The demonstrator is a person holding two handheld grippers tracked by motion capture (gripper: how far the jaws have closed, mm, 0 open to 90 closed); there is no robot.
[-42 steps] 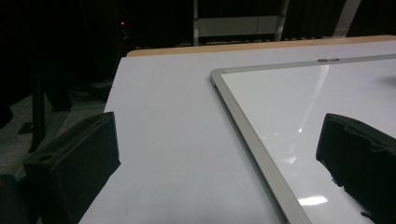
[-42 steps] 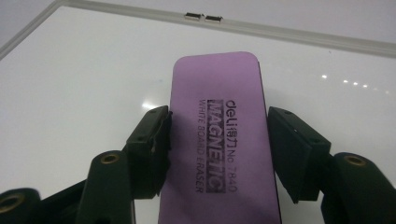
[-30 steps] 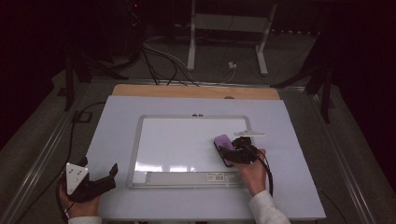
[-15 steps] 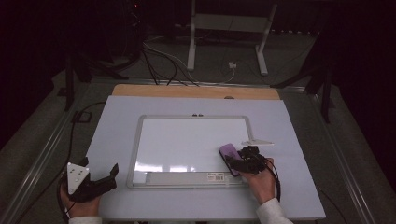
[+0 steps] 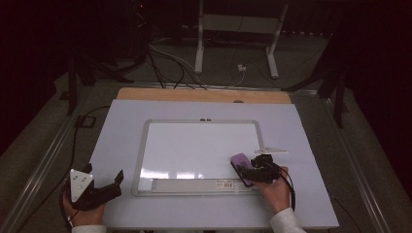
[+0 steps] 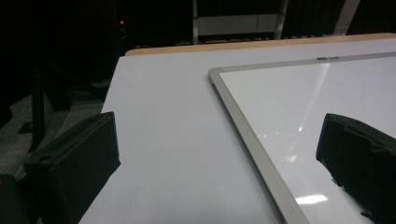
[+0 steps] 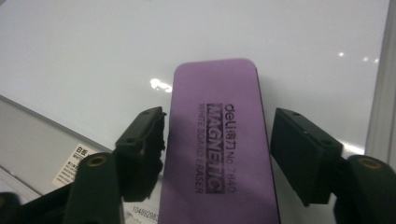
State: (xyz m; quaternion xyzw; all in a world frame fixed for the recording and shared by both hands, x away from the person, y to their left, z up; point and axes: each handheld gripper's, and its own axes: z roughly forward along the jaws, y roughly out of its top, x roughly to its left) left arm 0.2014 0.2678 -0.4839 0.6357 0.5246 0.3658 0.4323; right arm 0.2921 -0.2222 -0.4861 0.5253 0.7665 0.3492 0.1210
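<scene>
A purple magnetic whiteboard eraser [image 7: 215, 140] lies flat on the whiteboard [image 5: 194, 141], near its lower right corner. It shows in the high view as a small purple eraser [image 5: 239, 161]. My right gripper [image 7: 218, 140] straddles it, open: the left jaw sits against the eraser's edge and a gap shows at the right jaw. A hand holds that right gripper [image 5: 252, 171] at the board's bottom right. My left gripper [image 5: 114, 186] rests open on the table mat left of the board, and in its own view the left gripper [image 6: 215, 158] has nothing between its jaws.
The whiteboard's metal frame [image 6: 247, 135] runs close to the left gripper. A pale flat piece [image 5: 274, 150] lies just right of the board. A wooden strip [image 5: 204, 95] lines the table's far edge. Stand legs [image 5: 199, 48] and cables lie on the floor beyond.
The right gripper carried the eraser toward me and slightly right across the board, then stopped at the lower right corner. The left gripper stayed put.
</scene>
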